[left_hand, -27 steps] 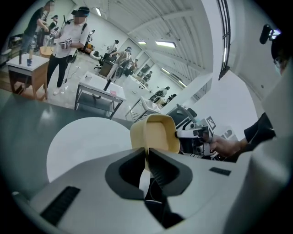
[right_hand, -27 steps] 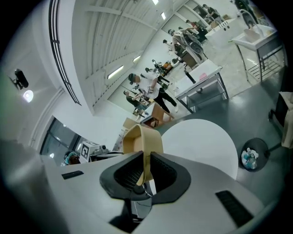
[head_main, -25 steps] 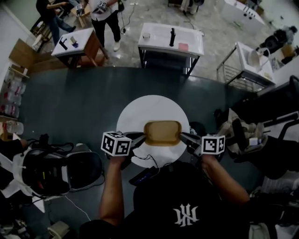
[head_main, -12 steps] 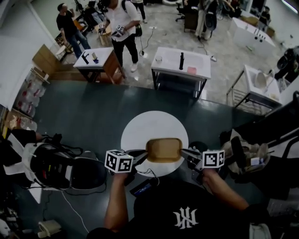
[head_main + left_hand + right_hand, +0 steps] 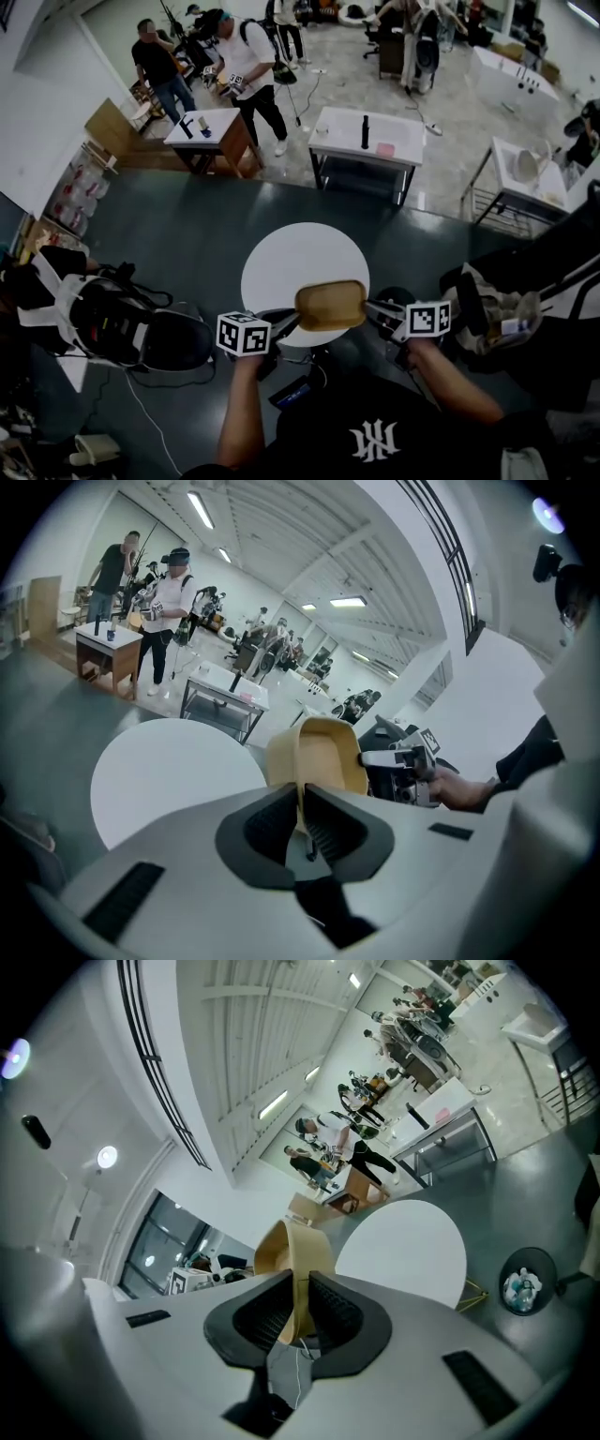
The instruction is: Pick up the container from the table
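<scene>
A tan rectangular container (image 5: 330, 306) hangs in the air over the near edge of the round white table (image 5: 281, 262). My left gripper (image 5: 289, 319) is shut on its left rim, and my right gripper (image 5: 373, 307) is shut on its right rim. In the left gripper view the container (image 5: 317, 755) rises from between the jaws (image 5: 302, 819), with the right gripper beyond it. In the right gripper view the container's thin wall (image 5: 292, 1260) stands pinched between the dark pads (image 5: 330, 1312).
A dark floor surrounds the white table. A black chair (image 5: 131, 328) with gear stands at the left, bags (image 5: 497, 300) at the right. Other tables (image 5: 370, 136) and several people (image 5: 248, 66) are far behind. A small bin (image 5: 525, 1283) sits on the floor.
Both grippers have lifted the container up off the white table and drawn it toward the person. The view has tilted, showing more of the room behind.
</scene>
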`<state>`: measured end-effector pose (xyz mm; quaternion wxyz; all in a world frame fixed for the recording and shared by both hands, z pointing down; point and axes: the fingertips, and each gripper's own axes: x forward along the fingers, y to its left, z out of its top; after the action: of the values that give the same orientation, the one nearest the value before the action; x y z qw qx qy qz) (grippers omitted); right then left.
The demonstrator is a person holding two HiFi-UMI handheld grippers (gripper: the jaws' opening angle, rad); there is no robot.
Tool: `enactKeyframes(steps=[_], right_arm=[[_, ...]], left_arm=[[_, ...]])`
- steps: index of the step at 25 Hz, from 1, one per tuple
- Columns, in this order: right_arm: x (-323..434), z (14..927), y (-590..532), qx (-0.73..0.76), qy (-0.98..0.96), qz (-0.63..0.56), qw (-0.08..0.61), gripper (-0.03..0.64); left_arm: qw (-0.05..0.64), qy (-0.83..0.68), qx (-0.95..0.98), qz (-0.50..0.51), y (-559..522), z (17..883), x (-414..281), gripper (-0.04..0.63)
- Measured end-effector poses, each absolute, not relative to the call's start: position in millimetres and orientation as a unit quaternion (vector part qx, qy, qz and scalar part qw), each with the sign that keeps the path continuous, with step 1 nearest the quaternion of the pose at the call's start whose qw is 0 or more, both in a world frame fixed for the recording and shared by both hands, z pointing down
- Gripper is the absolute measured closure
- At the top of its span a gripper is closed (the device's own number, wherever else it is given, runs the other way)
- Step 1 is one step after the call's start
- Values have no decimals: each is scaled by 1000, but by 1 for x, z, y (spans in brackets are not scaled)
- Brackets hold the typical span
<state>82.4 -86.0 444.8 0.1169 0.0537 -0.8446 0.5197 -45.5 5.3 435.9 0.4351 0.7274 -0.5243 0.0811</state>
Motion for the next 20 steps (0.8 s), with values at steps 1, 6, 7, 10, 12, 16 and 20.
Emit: enactKeyframes(steps=[1,6,7,10,12,16,20], right_arm=[[88,445,-84,54,-844,520,117,546],[104,446,-71,40,-843,525,111,548],[106,445,-68,35,-844,524,108,548],[116,446,-63,35,-845,523,109,548],[122,443,-59,29,-849,517,107,548],[127,438,-50,20,-850,517,97,548],[135,444,-41,8,-846,523,102,548]], left_arm=[[434,-526,727,79,8,435,-40,568],[430,-538,721,75,23,432,-21,568],[429,-540,720,75,26,432,-18,568],[428,-543,718,76,33,430,-7,568],[426,-544,718,79,39,427,0,568],[420,-550,718,74,47,421,6,568],[419,-562,709,72,57,424,16,568]])
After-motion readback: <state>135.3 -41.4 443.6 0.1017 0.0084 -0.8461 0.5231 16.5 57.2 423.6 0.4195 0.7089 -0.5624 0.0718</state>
